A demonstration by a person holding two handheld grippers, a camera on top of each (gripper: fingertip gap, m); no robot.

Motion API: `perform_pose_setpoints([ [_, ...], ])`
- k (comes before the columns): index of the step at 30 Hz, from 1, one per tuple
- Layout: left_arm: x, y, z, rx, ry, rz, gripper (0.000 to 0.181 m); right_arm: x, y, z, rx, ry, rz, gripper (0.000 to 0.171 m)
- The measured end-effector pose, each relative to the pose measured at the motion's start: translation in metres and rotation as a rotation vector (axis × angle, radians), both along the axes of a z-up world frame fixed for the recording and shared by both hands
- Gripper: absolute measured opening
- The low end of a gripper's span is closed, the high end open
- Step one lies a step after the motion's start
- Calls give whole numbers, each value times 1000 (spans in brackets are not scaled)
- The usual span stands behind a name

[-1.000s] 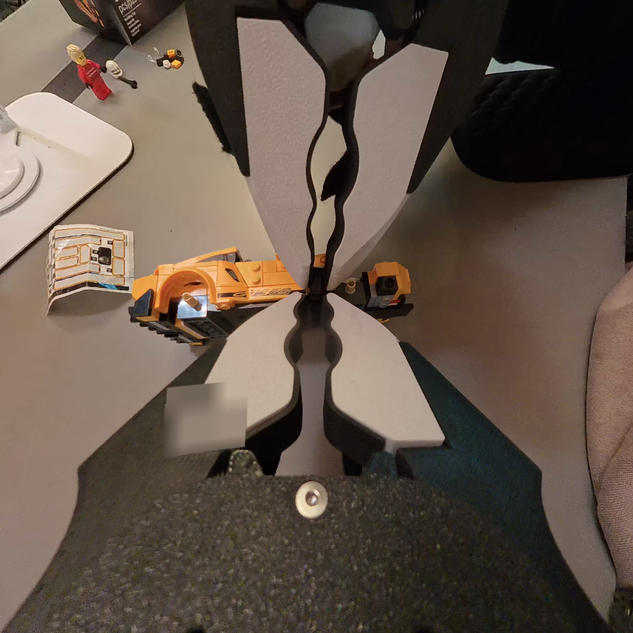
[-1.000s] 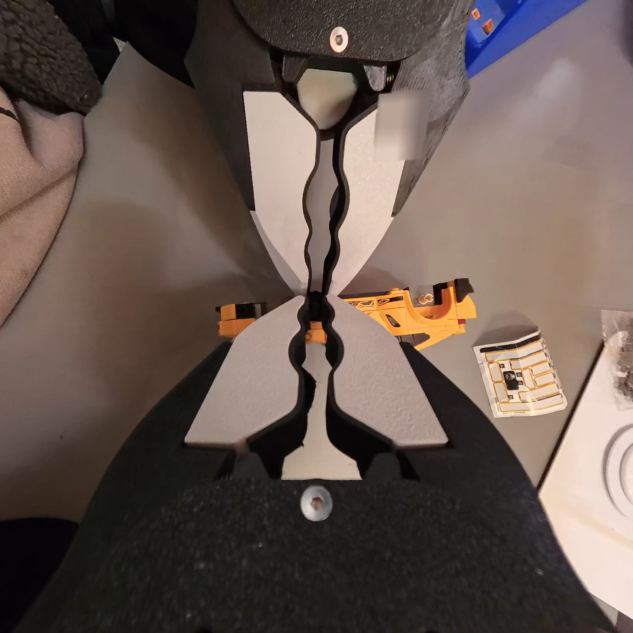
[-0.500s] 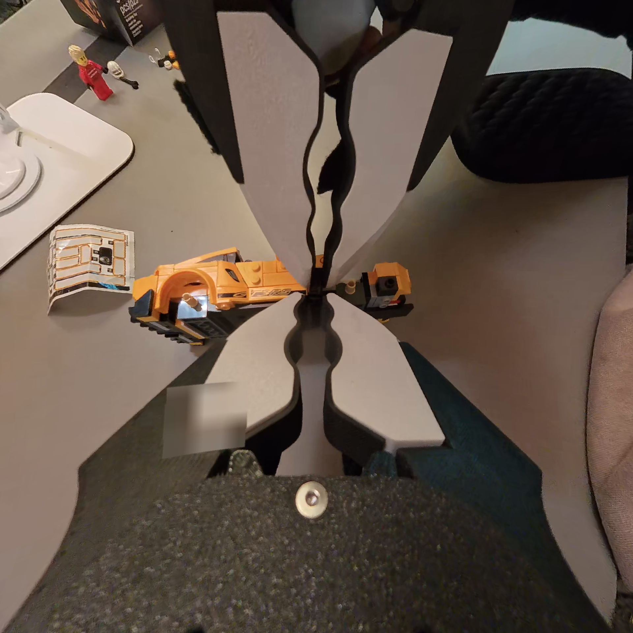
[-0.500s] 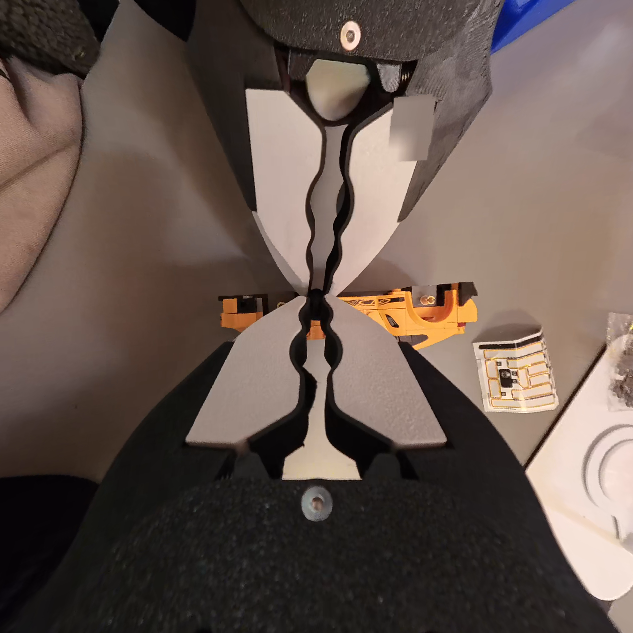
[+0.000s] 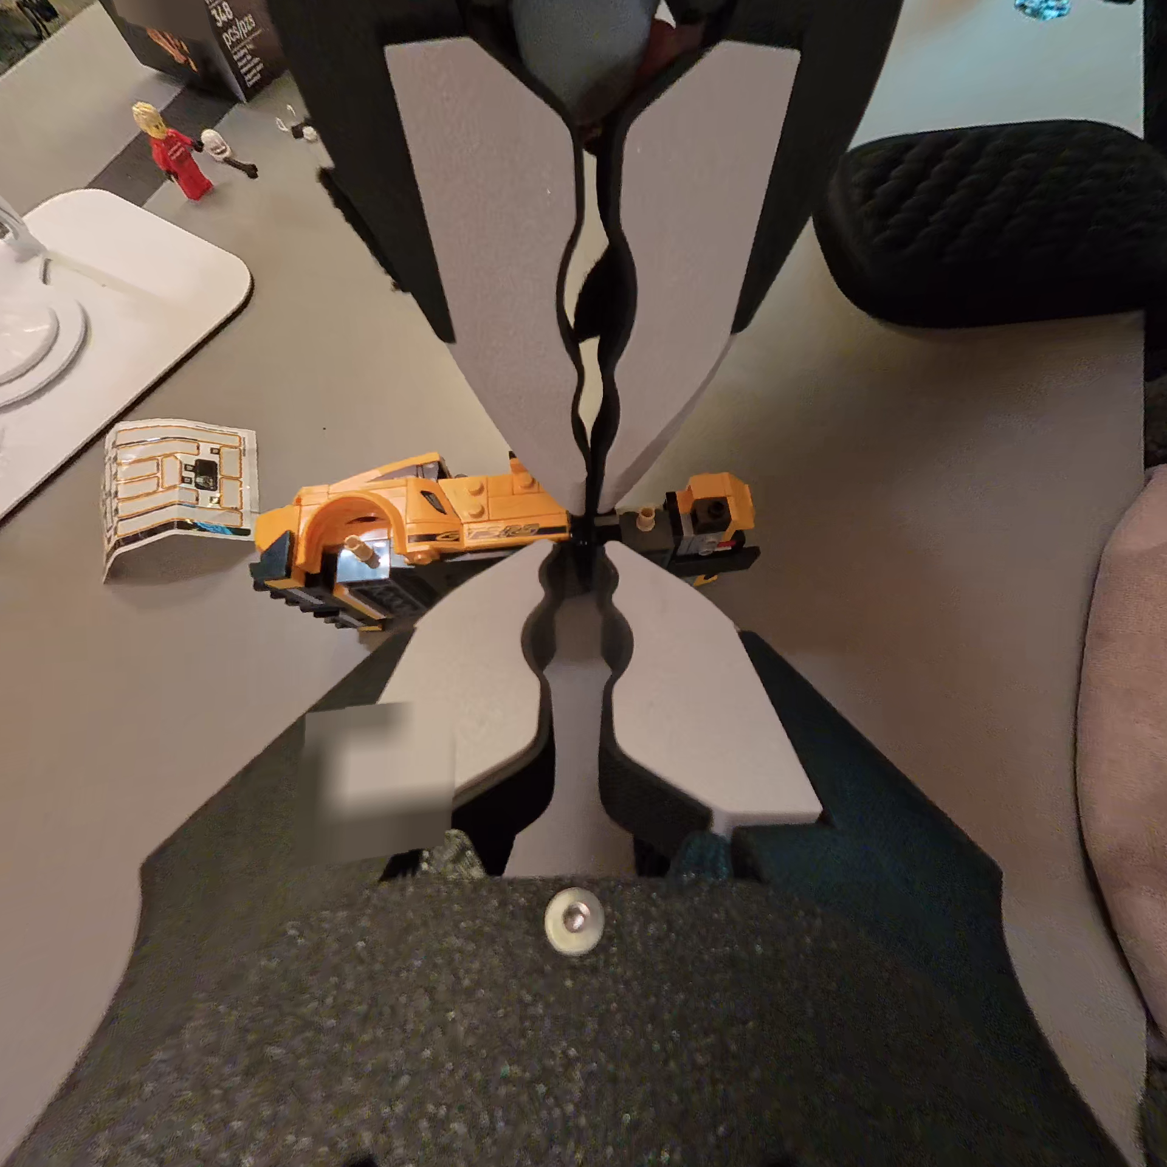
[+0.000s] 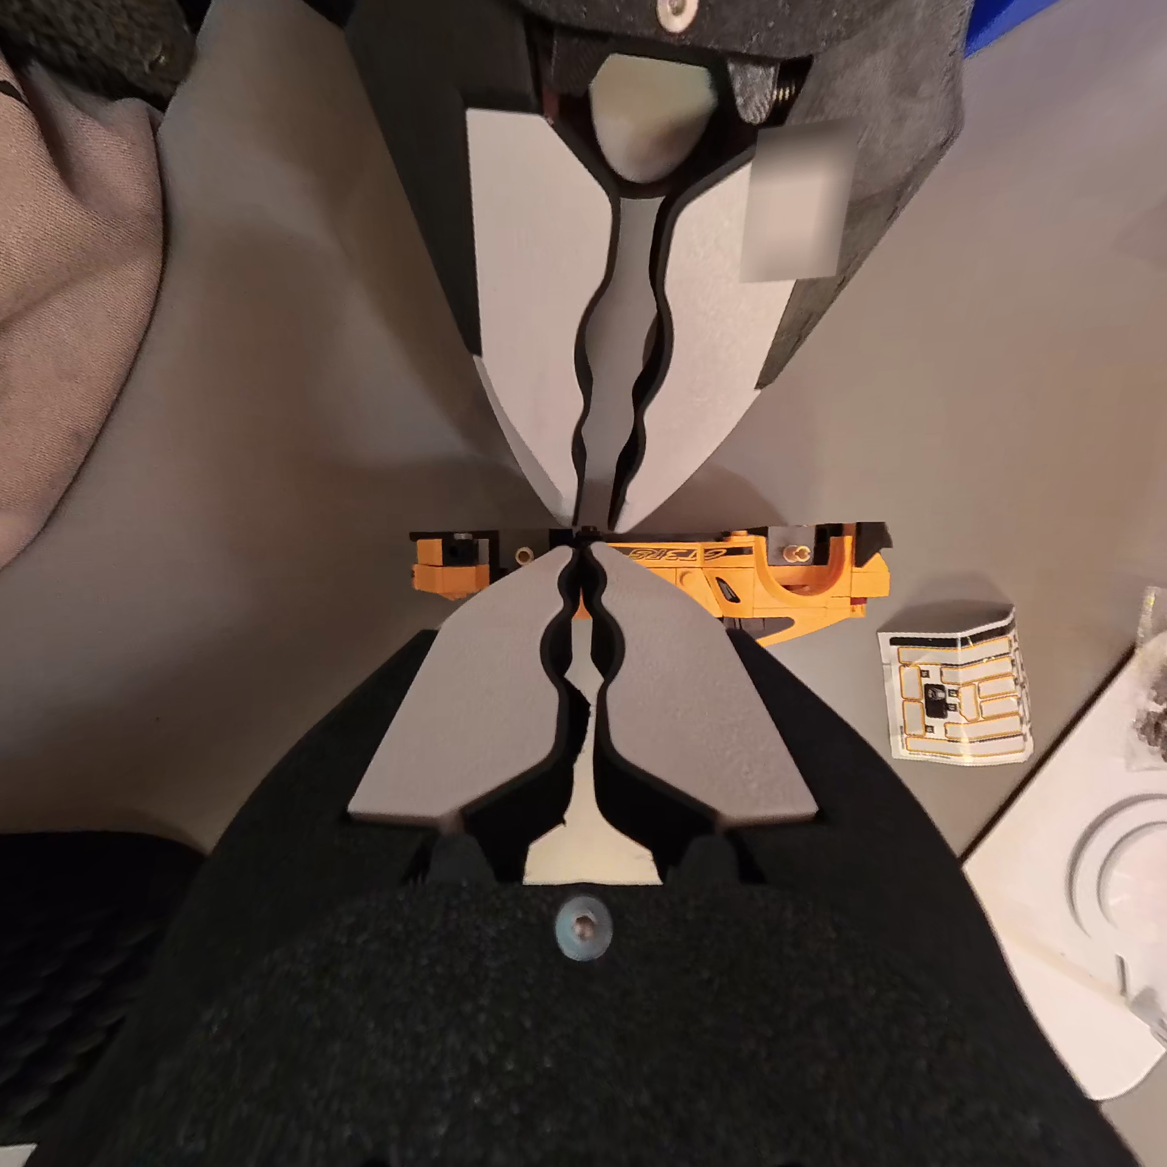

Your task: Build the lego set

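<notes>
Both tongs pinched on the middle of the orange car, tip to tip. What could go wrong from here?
1. Left tongs and right tongs grip one thin black section of the orange lego car; a twist could snap the build there.
2. The small front block hangs off that section and might pop loose.
3. The sticker sheet lies right beside the car and could get swept off.

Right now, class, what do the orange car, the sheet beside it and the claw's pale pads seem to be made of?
Car: hard moulded plastic, glossy, shown by its studs, crisp edges and highlights.
Sheet: thin paper or film, probably stickers; it curls up at one edge and shines a little.
Pads: matte grey, finely textured, with wavy edges; perhaps printed plastic or rubber, the look leaves it open.
</notes>
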State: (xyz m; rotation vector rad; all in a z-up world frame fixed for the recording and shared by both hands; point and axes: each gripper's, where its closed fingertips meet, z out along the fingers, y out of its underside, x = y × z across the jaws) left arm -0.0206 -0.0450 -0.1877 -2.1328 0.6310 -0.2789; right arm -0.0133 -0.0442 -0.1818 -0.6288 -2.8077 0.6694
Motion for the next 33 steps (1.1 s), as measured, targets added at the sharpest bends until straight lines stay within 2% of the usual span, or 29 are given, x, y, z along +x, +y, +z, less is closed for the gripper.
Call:
perform_pose_setpoints([
  [10, 2, 3, -2, -4, -29, 13, 5, 1, 3, 0, 12, 3, -6, 0],
  [15, 3, 4, -1, -6, -37, 16, 4, 1, 6, 0, 26, 6, -13, 9],
  [33, 4, 6, -1, -2, -36, 20, 4, 2, 11, -7, 43, -55, -6, 7],
])
